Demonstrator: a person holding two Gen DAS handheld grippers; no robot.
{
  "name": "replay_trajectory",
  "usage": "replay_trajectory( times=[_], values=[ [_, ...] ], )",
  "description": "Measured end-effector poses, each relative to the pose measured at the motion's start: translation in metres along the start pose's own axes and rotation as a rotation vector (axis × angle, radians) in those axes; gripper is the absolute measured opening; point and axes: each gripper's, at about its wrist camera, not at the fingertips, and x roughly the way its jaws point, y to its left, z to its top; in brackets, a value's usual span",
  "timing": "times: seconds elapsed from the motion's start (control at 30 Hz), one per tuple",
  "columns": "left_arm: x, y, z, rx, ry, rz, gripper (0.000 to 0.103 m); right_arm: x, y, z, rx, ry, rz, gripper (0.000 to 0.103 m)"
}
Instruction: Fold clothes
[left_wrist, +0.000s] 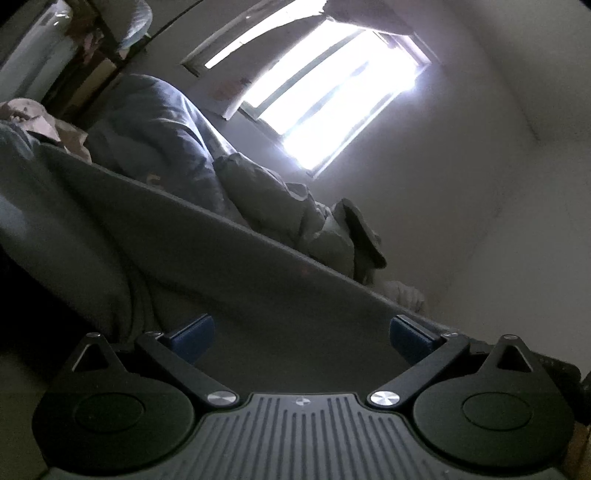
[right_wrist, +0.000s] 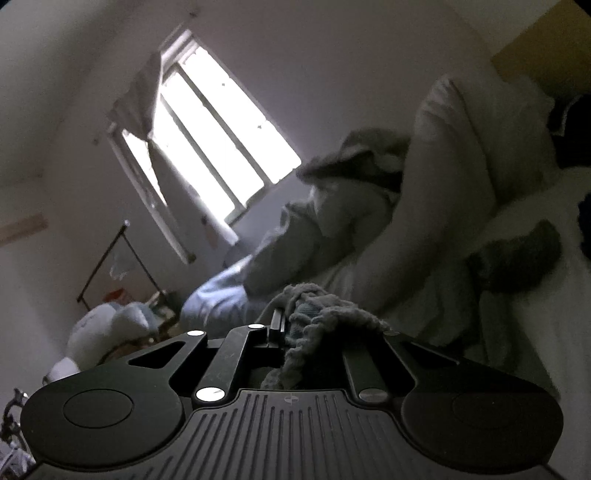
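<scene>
Hand-held gripper on the right (right_wrist: 291, 325) is clamped nearly shut on a bunched fold of grey-green, loopy knitted fabric (right_wrist: 321, 314), which spills over the linkage toward the camera; the right-hand finger is buried under it, so only the pinch itself can be read. Judging by its slack drape and chunky yarn, this piece is soft, light and stretchy, with no stiffness of its own: it should sag from whatever point holds it, and a loose loop could snag on the metal links. A hem or corner would likely be a better hold than the bunched middle taken now. The left hand-held gripper (left_wrist: 299, 332) stands wide open with its blue pads (left_wrist: 410, 338) apart and nothing between them, hovering low over a smooth dark grey cloth (left_wrist: 229, 258) spread flat across the bed, its far edge drawn into a straight line. That cloth looks thin and limp, best taken at an edge or corner. Beyond it, along the far side of the bed, lie a crumpled blue-grey garment (left_wrist: 159, 125) and a pale grey-green padded jacket (left_wrist: 280, 214), bulkier and probably heavier. Farthest off, a bright window (left_wrist: 332, 96) washes out the wall.
</scene>
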Motion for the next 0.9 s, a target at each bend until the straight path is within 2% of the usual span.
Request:
replay_trajectory(
  times=[0.27,0.53,0.7,0.9],
  values=[
    [0.009,0.003,-0.001,-0.032,-0.006,-0.01,0.103,0.055,0.001,0.04,-0.053,-0.03,-0.041,0.009],
    [0.016,0.003,-0.007,-0.003,0.017,-0.007,0.103,0.134,-0.026,0.063,-0.119,0.001,-0.117,0.009],
    [0.026,0.005,-0.014,0.025,0.05,0.014,0.103,0.192,-0.045,0.057,-0.169,0.059,-0.158,0.009],
    [0.039,0.007,-0.024,0.054,0.099,0.044,0.103,0.266,-0.09,0.014,-0.168,0.202,-0.239,0.01]
  ],
)
